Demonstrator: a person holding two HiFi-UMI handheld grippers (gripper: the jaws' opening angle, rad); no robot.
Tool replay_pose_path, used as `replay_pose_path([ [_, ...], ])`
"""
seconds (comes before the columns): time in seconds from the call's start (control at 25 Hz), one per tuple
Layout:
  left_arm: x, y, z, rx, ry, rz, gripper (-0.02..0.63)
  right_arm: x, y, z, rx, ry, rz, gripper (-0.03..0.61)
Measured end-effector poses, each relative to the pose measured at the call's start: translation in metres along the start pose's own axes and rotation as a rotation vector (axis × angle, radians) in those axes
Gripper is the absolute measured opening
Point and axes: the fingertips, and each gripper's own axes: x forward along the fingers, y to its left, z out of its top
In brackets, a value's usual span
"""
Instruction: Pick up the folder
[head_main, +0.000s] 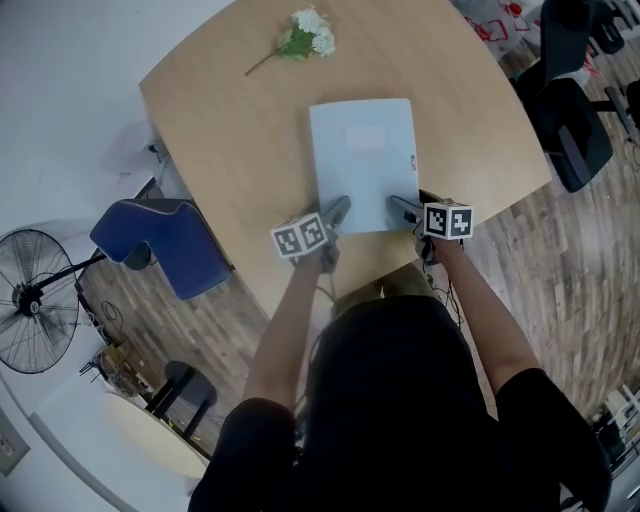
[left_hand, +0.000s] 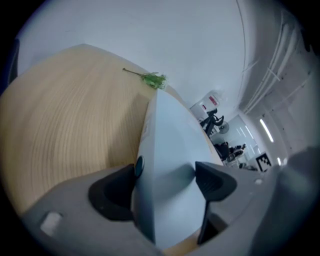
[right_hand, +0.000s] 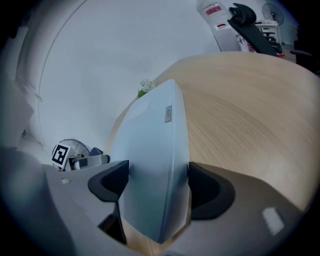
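A pale blue folder (head_main: 362, 160) lies flat on the light wooden table (head_main: 230, 130), its short near edge towards me. My left gripper (head_main: 338, 210) stands at the folder's near left corner and my right gripper (head_main: 402, 208) at its near right corner. In the left gripper view the folder (left_hand: 170, 145) runs between the wide jaws of the left gripper (left_hand: 165, 180), with a gap at the right pad. In the right gripper view the folder (right_hand: 150, 150) likewise sits between the spread jaws of the right gripper (right_hand: 157, 182). Both stand open around it.
A sprig of white flowers (head_main: 305, 38) lies at the table's far edge. A blue chair (head_main: 165, 245) and a floor fan (head_main: 35, 300) stand to the left, and black office chairs (head_main: 570, 130) to the right. The table's near edge is just behind both grippers.
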Motion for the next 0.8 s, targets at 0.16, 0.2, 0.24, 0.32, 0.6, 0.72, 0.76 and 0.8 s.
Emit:
replay_pose_path([
  [0.16,0.007,0.004,-0.005,-0.007,0.039,-0.012,0.383,0.006,-0.004,-0.002,-0.017,0.033,0.009,0.380],
  [0.2,0.008,0.005,-0.006,-0.016,0.044,-0.020,0.387,0.006,-0.004,-0.002,-0.013,0.038,0.018,0.383],
  [0.24,0.008,0.006,-0.007,-0.023,0.047,-0.027,0.390,0.007,-0.003,-0.002,-0.010,0.044,0.026,0.385],
  [0.32,0.008,0.007,-0.007,-0.027,0.048,-0.039,0.391,0.008,-0.003,-0.002,-0.011,0.048,0.037,0.383],
  [0.6,0.000,0.001,-0.006,0.018,0.023,-0.025,0.382,0.002,0.001,-0.005,-0.033,0.040,0.052,0.374],
  [0.72,-0.010,-0.006,-0.007,0.045,-0.008,-0.017,0.382,-0.008,0.007,-0.006,-0.045,0.015,0.075,0.373],
  [0.76,-0.014,-0.010,-0.007,0.057,-0.019,-0.015,0.382,-0.011,0.011,-0.006,-0.056,0.002,0.083,0.373],
  [0.8,-0.020,-0.016,-0.006,0.071,-0.032,-0.016,0.382,-0.015,0.014,-0.007,-0.069,-0.009,0.089,0.373],
])
